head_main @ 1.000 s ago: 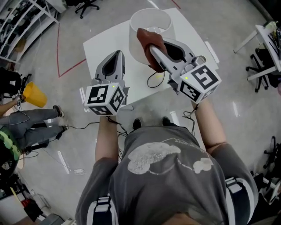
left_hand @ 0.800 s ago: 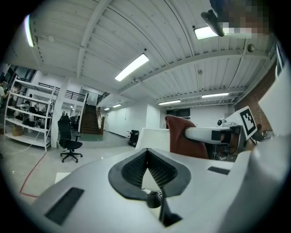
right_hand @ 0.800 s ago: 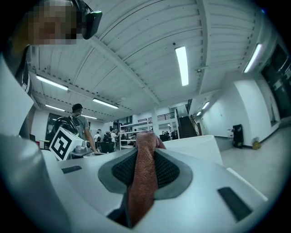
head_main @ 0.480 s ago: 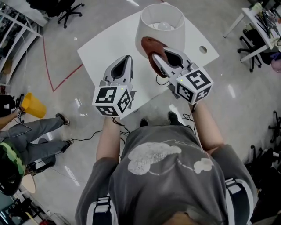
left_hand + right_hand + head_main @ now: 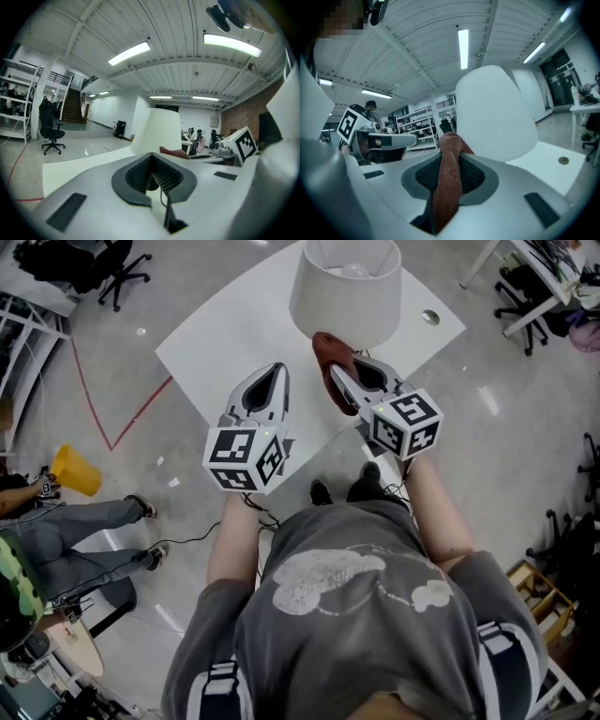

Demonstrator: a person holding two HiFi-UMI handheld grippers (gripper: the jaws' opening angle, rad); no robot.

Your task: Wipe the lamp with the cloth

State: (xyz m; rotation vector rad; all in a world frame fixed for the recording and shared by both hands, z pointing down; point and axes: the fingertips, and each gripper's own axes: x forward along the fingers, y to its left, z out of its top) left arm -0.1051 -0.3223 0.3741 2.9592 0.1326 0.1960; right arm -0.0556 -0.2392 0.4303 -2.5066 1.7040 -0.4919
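Table [image 5: 225, 334]: white, upper centre of head view.
Lamp [image 5: 347, 292]: top centre, upright on table; could tip or slide under a hard push.
Left gripper [image 5: 276, 373]: centre, jaws together, empty; not steadying lamp.
Right gripper [image 5: 339, 373]: jaws clamped on cloth.
Cloth [image 5: 328, 354]: just below shade; thin hold, may slip.

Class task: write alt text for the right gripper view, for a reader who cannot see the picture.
The right hand-held gripper is shut on a reddish-brown cloth, which stands up between its jaws. Just beyond it rises the white lamp shade on a white table, with the left hand-held gripper off to the left.
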